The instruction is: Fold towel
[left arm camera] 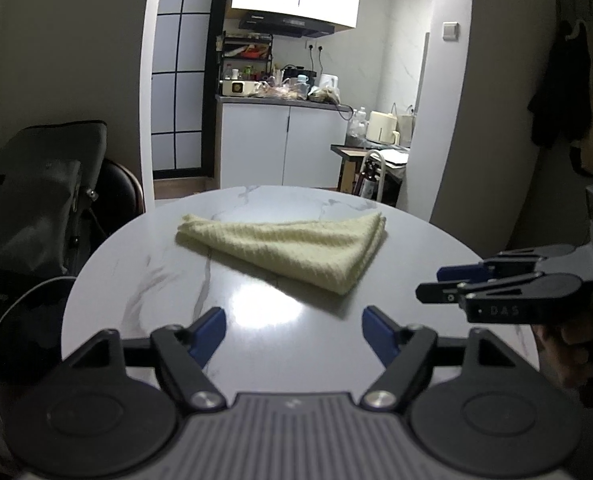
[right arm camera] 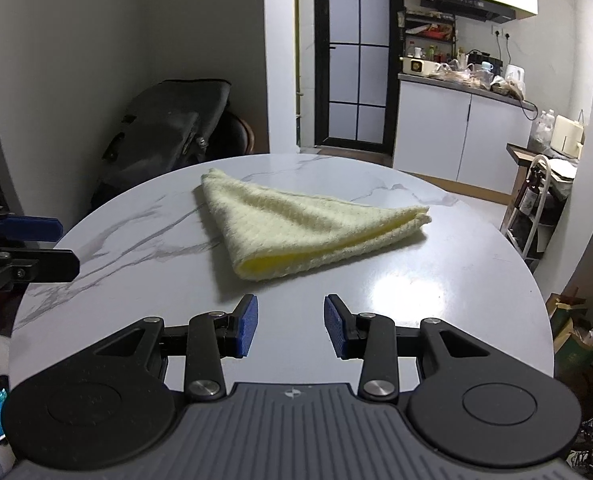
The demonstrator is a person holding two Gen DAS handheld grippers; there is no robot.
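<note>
The left claw (left arm camera: 294, 334) is hovering low over the near edge of the table (left arm camera: 144, 280) with its jaws spread wide and nothing between them. The right claw (right arm camera: 290, 326) is doing the same, jaws spread and empty; in the left view it is showing side-on at 3 o'clock, where its opening cannot be judged.

The towel (right arm camera: 296, 224) is lying mid-table, at 12 o'clock from both claws and well apart from them. It is sitting as a layered triangle, so it is looking already folded, perhaps done.

It is pale yellow with a waffle weave, soft and limp, and probably light. It is likely going to sag and drape when lifted, so a pinch at one point would let the layers slide apart. The rough weave should be giving the blue ribbed pads (right arm camera: 248, 324) good bite. The rounded fold at the near corner (right arm camera: 252, 270) and the stacked tip at 2 o'clock (right arm camera: 422, 216) are looking like the best holds.

The table is round, glossy white marble with grey veins, throwing glare; cloth is likely sliding easily on it.
</note>
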